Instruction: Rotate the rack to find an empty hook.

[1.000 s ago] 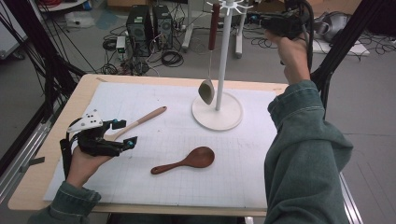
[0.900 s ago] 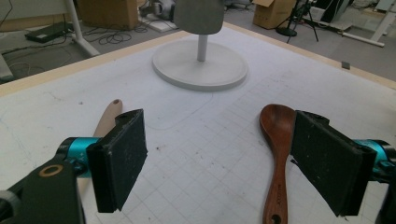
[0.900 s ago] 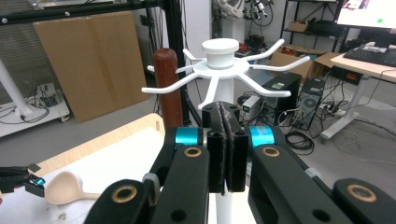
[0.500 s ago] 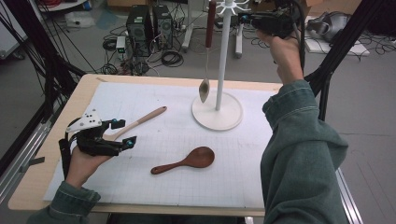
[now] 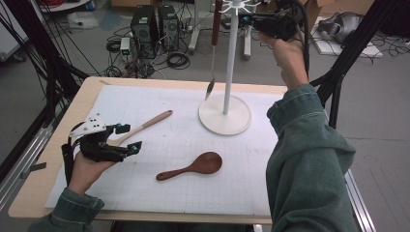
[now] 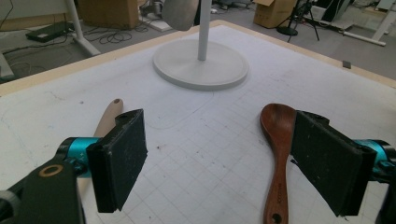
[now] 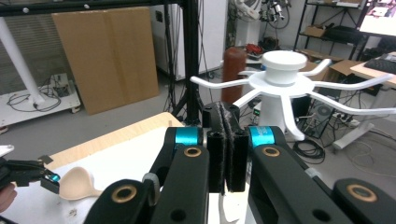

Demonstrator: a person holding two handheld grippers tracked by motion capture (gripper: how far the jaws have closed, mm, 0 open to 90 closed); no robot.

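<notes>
Dark-handled spoon (image 5: 212,53) hangs upright from white stand's (image 5: 228,58) top arm.

Three cameras, one bench (image 5: 58,193).
High view looked forward and down; left tongs' camera sat low over the bench, right's up beside the rack (image 7: 282,79); all shared it.

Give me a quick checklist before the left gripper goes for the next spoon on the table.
1. Left gripper open: ok, jaws stand wide apart, nothing between them.
2. Dark wooden spoon free to grasp: ok, it lies flat on the mat, apart from other things.
3. Pale wooden spoon clear of the jaws: cannot tell, its bowl end is hidden behind the left gripper.
4. Right gripper empty: ok, jaws shut together on nothing, up beside the rack top.
5. Hanging spoon settled on the white rack: cannot tell, it hangs slightly tilted.
</notes>
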